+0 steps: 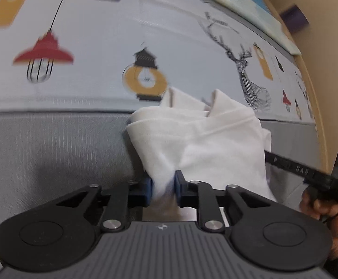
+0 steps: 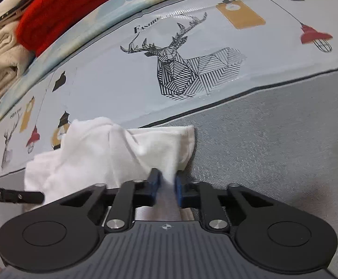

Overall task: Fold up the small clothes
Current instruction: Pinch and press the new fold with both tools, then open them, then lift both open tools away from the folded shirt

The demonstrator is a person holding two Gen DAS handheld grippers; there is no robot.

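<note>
White garment (image 1: 206,144) on the grey tablecloth (image 1: 52,153), near edge pinched in my 2 grippers, left (image 1: 163,190) and right (image 2: 167,190).

We see a bench covered by a printed cloth (image 2: 113,86): pale grey-blue, with lanterns, yellow tags and a line-drawn deer (image 2: 180,65); nearer us lies a plain grey band (image 2: 273,144) edged by a dark line; beyond the far edge, a red knit (image 2: 62,11) and a beige blanket (image 2: 1,58) are piled; a tan wall (image 1: 320,53) rises alongside.
</note>
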